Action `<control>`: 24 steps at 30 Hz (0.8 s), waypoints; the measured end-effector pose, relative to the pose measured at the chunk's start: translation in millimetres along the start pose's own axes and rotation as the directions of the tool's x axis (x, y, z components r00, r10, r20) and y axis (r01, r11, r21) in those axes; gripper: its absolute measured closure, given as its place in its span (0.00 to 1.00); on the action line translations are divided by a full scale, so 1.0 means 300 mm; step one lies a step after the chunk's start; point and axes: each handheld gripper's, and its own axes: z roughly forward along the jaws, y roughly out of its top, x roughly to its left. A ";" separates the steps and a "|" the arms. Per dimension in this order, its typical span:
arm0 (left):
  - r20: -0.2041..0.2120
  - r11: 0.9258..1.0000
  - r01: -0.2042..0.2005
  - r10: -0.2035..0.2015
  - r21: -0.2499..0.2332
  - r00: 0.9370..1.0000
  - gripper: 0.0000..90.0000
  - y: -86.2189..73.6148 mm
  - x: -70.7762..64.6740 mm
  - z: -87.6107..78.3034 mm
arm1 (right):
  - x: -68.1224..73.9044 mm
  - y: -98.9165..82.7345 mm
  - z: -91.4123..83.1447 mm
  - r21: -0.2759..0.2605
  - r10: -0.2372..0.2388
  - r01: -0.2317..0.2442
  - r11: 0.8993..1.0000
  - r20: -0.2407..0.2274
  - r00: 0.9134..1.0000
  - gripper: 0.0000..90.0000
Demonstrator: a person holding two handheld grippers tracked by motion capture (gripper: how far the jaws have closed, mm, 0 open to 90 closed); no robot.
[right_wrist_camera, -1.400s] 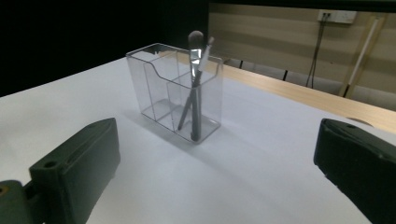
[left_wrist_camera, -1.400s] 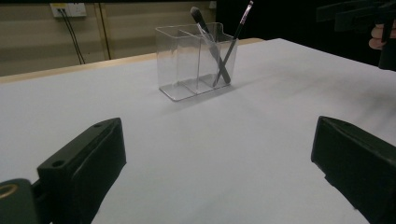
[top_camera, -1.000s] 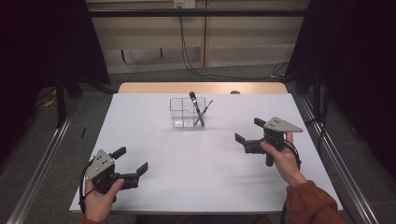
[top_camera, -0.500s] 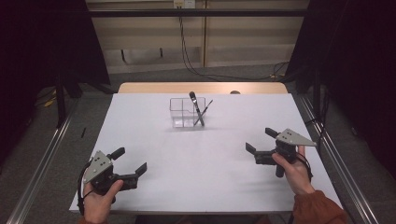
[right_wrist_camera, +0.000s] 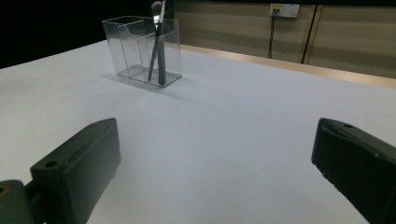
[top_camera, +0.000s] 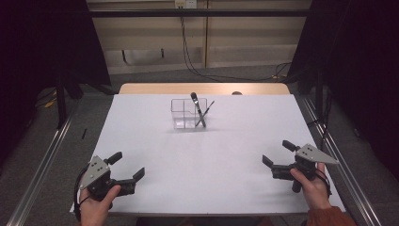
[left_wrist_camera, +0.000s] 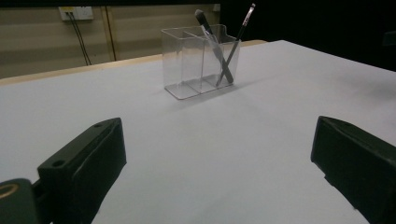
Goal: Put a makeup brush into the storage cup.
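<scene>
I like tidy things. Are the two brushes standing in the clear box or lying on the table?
Standing in it. Both brushes lean crossed inside the right-hand end of the clear box, heads poking above its rim.

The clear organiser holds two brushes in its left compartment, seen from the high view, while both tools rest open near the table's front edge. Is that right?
Not quite. In the high view the two brushes stand in the right compartment of the clear organiser; the left one is empty. The left tool and right tool are indeed open near the front edge.
</scene>
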 end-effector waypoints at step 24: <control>-0.020 1.000 0.009 -0.009 0.004 1.000 0.04 -0.004 0.007 -0.019 | -0.006 -0.033 -0.085 0.004 0.002 -0.002 1.000 0.019 1.000 0.00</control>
